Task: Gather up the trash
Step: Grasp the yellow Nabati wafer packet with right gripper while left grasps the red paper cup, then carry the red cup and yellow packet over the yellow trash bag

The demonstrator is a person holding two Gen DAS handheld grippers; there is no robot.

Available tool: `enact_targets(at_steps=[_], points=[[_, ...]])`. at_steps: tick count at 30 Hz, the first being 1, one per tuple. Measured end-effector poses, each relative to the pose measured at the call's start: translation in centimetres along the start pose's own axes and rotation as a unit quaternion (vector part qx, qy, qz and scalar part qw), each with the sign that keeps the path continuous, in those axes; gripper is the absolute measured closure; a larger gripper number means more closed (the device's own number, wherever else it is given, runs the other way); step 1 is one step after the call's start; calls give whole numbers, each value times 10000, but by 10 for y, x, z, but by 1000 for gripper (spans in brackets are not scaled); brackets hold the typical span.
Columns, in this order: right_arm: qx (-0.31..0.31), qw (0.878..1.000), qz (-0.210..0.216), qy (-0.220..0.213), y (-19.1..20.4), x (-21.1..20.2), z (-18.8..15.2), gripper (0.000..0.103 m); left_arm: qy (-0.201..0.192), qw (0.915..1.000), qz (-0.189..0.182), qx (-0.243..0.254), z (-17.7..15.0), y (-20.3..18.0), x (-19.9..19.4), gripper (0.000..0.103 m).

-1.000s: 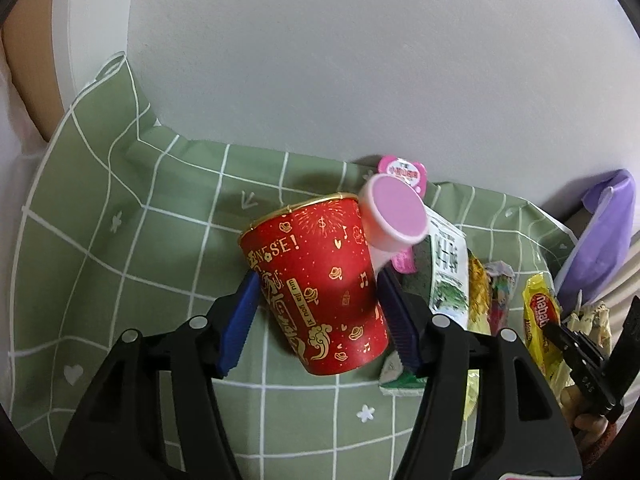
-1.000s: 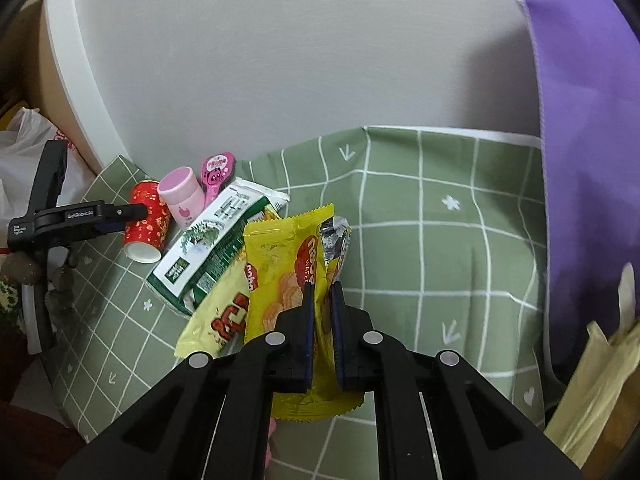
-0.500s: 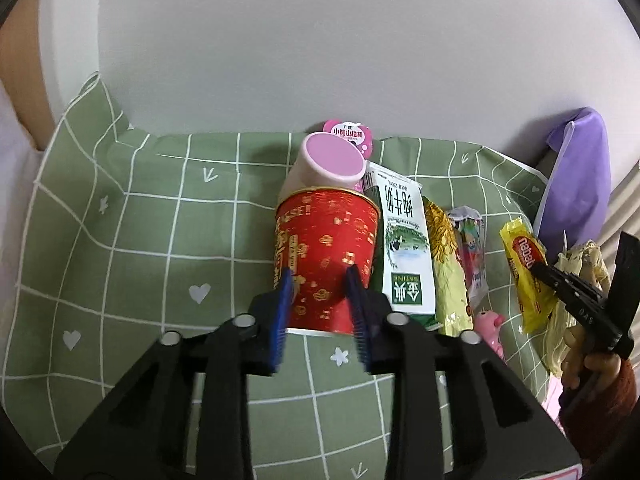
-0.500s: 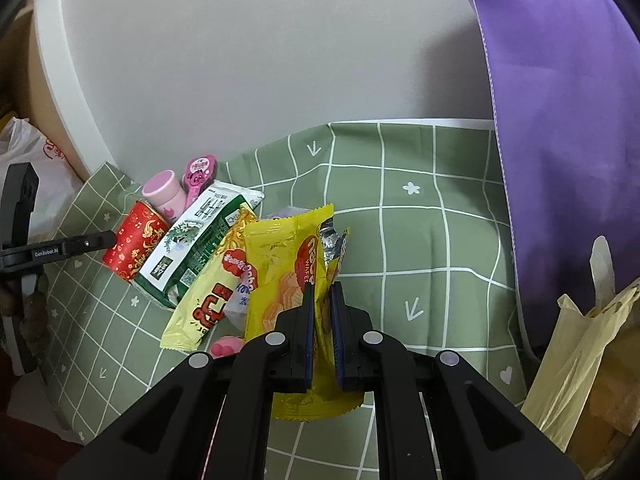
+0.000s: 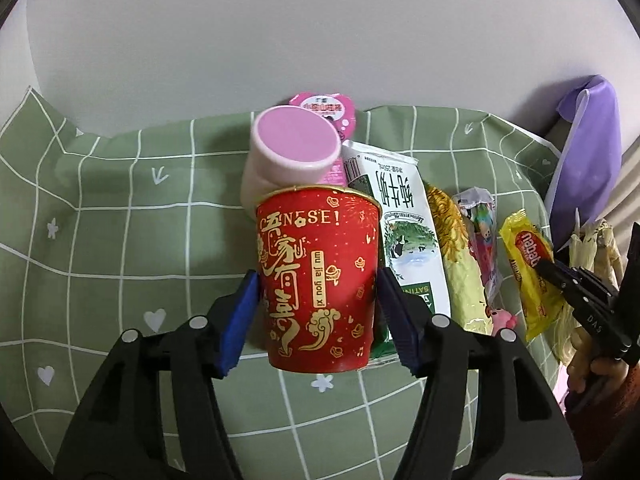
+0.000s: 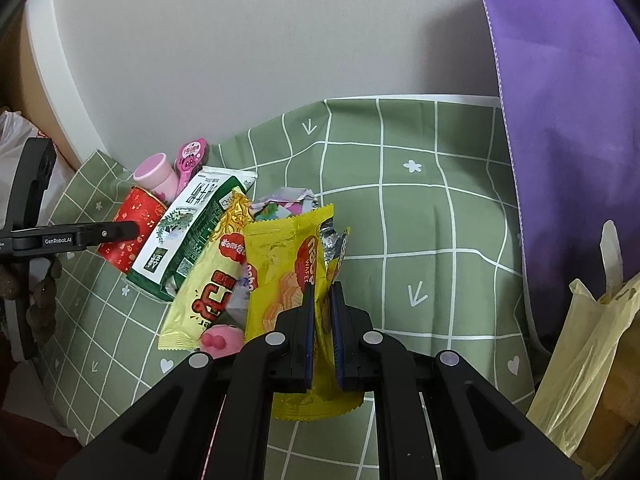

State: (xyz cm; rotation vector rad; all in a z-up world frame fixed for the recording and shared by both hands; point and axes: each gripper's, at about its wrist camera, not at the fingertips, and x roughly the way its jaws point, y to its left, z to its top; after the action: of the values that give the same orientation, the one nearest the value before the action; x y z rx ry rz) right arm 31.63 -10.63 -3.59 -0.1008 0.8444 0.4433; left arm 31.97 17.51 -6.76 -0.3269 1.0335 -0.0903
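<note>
Grip advice: with the left gripper (image 5: pixel 316 312) opening, its 2 jaws flanking the red paper cup (image 5: pixel 318 288) lying between them, close gently mid-wall to avoid crushing, while the right gripper (image 6: pixel 322 332) stays pinched on the yellow wafer wrapper (image 6: pixel 288 264).

a: where does the left wrist view look from?
b: close behind its own fingers, tilted down at the green cloth (image 5: pixel 120 216), the red cup (image 5: pixel 318 288) filling the middle, wall behind.
a: and the right one?
b: same downward tilt, further right, close over the yellow wrapper (image 6: pixel 288 268).
a: any overlap?
b: yes: cloth, cup (image 6: pixel 132 232), wrapper (image 5: pixel 528 276), milk carton (image 5: pixel 404 232).
</note>
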Motion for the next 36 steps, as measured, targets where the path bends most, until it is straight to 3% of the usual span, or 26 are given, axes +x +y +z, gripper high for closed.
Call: enact_targets(at_steps=[7, 21, 29, 36], points=[[-13, 10000, -66, -57, 2, -9, -3, 94, -76, 9999, -109, -2, -5, -5, -7, 52], [109, 9970, -467, -601, -6, -68, -16, 94, -904, 9938, -487, 437, -2, -54, -64, 52], [133, 9900, -801, -1155, -10, -119, -14, 94, -1260, 9818, -910, 1094, 4, -110, -83, 52], [248, 9821, -1179, -1445, -23, -156, -16, 93, -1538, 9630, -1238, 1834, 16, -169, -97, 52]])
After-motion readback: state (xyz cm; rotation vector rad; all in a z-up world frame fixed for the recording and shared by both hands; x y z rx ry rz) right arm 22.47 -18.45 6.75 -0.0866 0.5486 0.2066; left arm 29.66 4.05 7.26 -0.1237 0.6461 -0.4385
